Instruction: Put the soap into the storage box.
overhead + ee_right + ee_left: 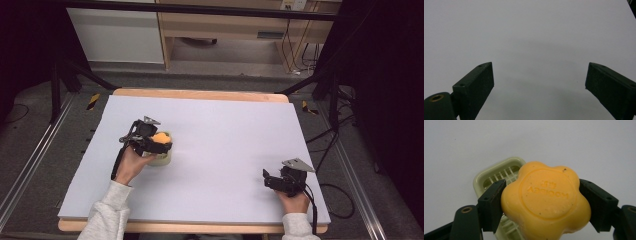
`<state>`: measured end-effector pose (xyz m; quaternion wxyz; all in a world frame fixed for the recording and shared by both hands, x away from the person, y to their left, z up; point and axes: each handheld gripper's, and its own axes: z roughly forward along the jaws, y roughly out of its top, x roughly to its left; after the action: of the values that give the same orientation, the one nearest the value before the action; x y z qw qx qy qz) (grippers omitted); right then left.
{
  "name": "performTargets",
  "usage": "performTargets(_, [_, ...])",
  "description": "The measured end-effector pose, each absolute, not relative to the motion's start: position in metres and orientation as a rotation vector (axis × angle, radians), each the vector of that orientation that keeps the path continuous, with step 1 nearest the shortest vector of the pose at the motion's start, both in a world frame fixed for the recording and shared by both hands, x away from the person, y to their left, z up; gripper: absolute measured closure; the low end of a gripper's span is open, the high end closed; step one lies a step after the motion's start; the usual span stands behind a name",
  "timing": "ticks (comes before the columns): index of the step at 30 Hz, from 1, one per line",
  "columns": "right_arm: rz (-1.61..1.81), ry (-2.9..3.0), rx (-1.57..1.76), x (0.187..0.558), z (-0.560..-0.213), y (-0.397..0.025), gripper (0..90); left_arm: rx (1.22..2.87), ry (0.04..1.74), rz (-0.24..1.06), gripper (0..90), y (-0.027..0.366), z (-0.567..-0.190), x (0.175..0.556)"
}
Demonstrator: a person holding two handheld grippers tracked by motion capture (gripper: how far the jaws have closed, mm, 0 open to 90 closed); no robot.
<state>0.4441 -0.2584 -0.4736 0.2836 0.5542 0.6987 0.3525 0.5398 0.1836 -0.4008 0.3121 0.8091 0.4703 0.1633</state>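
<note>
The right gripper (268, 181) is low at the near right corner of the table (225, 130), close to the near edge, and the person's right hand (295, 201) holds it from behind. In the right gripper view its two black jaws stand wide apart, and between them is only the pale grey surface of the table (529, 37); they hold nothing.

Farther in, on the left half of the table, the person's left hand (131, 164) holds the left gripper (160, 141). This gripper is closed on an orange soap (161, 136). In the left gripper view the soap (545, 200) has the form of a flower with round lobes, and some raised letters are pressed into its top face. One black jaw touches its left side and the other touches its right side, so the soap is gripped firmly between them.

Directly under the soap is a pale green soap dish (164, 159), standing on the table. In the left gripper view the soap dish (499, 173) shows its rim and a slotted bottom behind and below the soap. I cannot tell if the soap touches the dish or hangs just above it.

Beyond the far edge of the table is a wooden cabinet (225, 30) on the floor.
</note>
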Motion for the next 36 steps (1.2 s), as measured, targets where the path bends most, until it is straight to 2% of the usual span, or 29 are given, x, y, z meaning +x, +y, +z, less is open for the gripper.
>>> performTargets(36, [0.937, 1.880, 1.477, 0.444, -0.474, -0.258, 8.7, 2.184, 1.328, 0.400, 25.5, 0.190, -0.437, 0.562])
